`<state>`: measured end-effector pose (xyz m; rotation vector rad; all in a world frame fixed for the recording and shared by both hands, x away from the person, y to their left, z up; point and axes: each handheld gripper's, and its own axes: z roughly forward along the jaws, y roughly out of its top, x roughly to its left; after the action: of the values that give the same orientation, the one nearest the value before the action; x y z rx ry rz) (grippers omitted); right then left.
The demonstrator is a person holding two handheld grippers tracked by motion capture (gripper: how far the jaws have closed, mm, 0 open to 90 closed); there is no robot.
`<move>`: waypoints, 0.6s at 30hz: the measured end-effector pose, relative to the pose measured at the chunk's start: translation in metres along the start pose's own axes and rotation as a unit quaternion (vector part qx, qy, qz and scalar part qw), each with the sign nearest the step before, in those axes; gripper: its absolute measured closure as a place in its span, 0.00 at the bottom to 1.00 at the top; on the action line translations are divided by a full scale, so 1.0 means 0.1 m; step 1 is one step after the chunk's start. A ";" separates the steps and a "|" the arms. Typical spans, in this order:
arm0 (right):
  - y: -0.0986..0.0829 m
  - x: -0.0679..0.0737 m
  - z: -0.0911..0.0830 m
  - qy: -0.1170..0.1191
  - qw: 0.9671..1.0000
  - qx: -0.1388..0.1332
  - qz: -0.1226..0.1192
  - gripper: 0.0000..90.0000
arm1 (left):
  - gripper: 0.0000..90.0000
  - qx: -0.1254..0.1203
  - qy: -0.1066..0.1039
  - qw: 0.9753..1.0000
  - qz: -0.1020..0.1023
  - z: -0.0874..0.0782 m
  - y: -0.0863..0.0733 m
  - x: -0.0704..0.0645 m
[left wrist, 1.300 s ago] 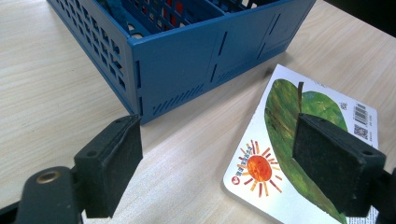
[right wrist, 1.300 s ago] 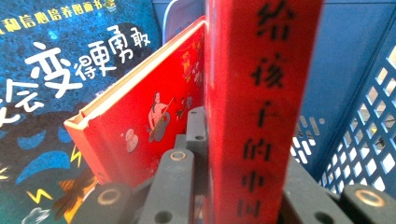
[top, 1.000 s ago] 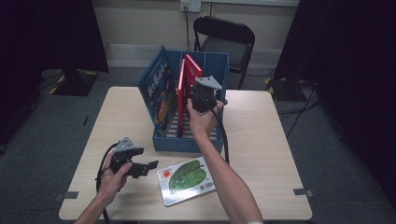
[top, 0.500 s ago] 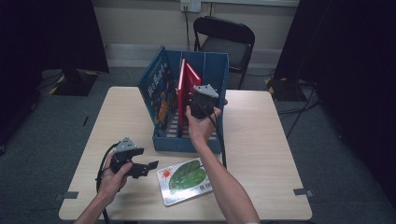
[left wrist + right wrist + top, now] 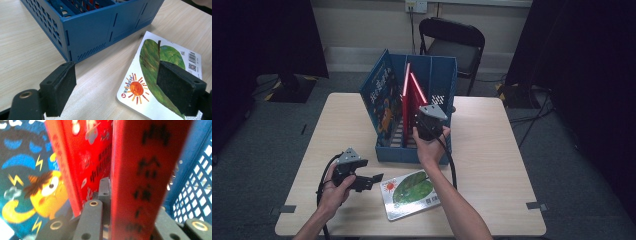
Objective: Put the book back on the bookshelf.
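Note:
A blue slotted crate stands mid-table with books upright in it. My right gripper is over its near right part, shut on the spine of a red book. Up close that red book runs between the jaws of the right gripper, beside a second red book and a blue cartoon book. My left gripper is open low over the table. Just right of it, a leaf-and-sun picture book lies flat. In the left gripper view the open left gripper frames that picture book.
The blue crate stands just beyond the flat book. A mesh wall of the crate is close on the right of the held book. A black folding chair stands behind the table.
My right gripper has come down and nearer with the red book, which now sits lower in the crate. The left gripper has stayed put.

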<state>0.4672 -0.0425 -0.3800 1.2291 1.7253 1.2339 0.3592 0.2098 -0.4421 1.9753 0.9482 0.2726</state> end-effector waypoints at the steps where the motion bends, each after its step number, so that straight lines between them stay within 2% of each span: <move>1: -0.02 0.00 -0.02 0.001 1.000 0.001 -0.001 0.88 | 0.18 0.000 0.001 1.000 0.001 0.00 0.00 0.00; 2: -0.06 -0.01 -0.05 0.010 1.000 0.001 0.002 0.87 | 0.18 -0.002 0.001 1.000 0.000 0.01 0.00 0.00; 9: -0.16 0.01 -0.13 0.015 1.000 0.002 -0.009 0.87 | 0.18 -0.001 0.000 1.000 0.001 0.01 0.00 -0.01; 18: -0.20 -0.03 -0.20 0.041 0.999 0.012 0.000 0.80 | 0.18 0.001 0.000 1.000 0.000 0.00 0.00 0.00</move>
<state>0.4446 -0.0535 -0.3928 1.2058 1.8038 1.2840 0.3591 0.2098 -0.4423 1.9774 0.9486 0.2732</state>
